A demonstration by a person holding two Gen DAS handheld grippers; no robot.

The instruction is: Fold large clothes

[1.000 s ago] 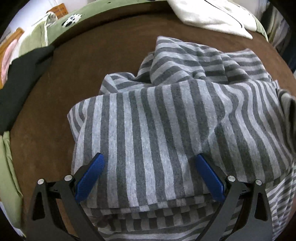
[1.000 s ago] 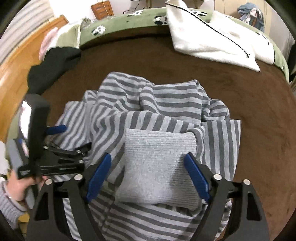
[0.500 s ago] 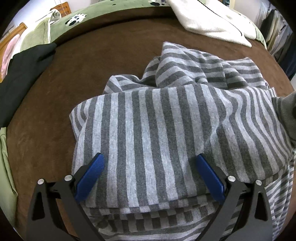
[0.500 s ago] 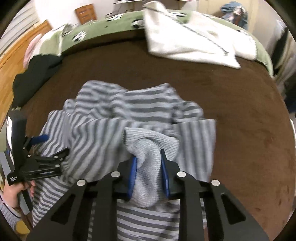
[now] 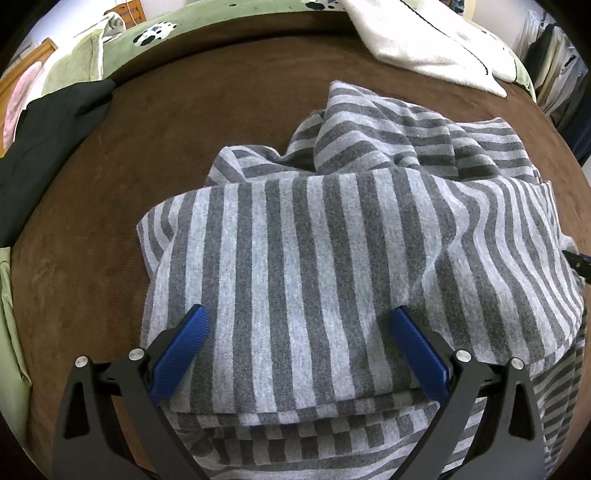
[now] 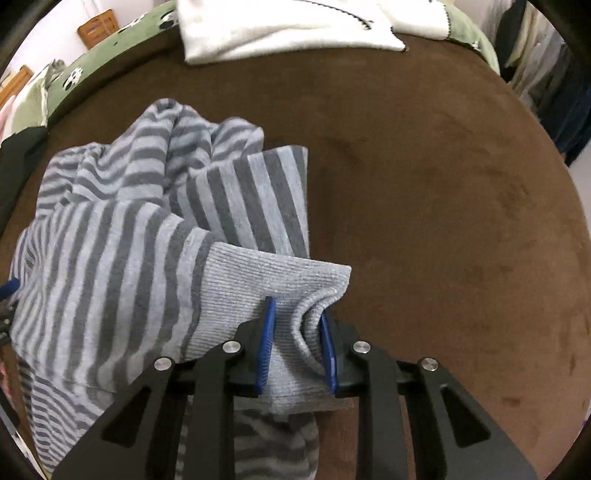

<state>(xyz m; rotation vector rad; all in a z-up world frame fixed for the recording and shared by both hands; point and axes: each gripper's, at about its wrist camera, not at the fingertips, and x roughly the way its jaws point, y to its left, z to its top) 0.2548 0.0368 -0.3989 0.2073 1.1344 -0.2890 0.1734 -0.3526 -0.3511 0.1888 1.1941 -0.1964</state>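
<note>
A grey striped sweater [image 5: 314, 240] lies crumpled on the brown bed cover [image 5: 110, 184]. My left gripper [image 5: 298, 312] hangs open just above its near fold, with one blue pad [image 5: 181, 350] on each side and nothing pinched. In the right wrist view the sweater [image 6: 110, 240] is heaped at the left. My right gripper [image 6: 295, 310] is shut on the plain ribbed cuff [image 6: 258, 273] of its sleeve, which bunches between the pads. The sleeve stretches rightward from the heap over the bare brown cover [image 6: 443, 184].
A white blanket [image 5: 424, 40] lies at the bed's far edge. At the far left, a black garment [image 5: 44, 140] rests beside a green paw-print cover [image 5: 155, 33]. Clothes hang at the far right [image 6: 546, 74].
My right gripper has gone from open around the ribbed cuff to shut on it, then carried it to the right, away from the heap. The left gripper has stayed open in place.
</note>
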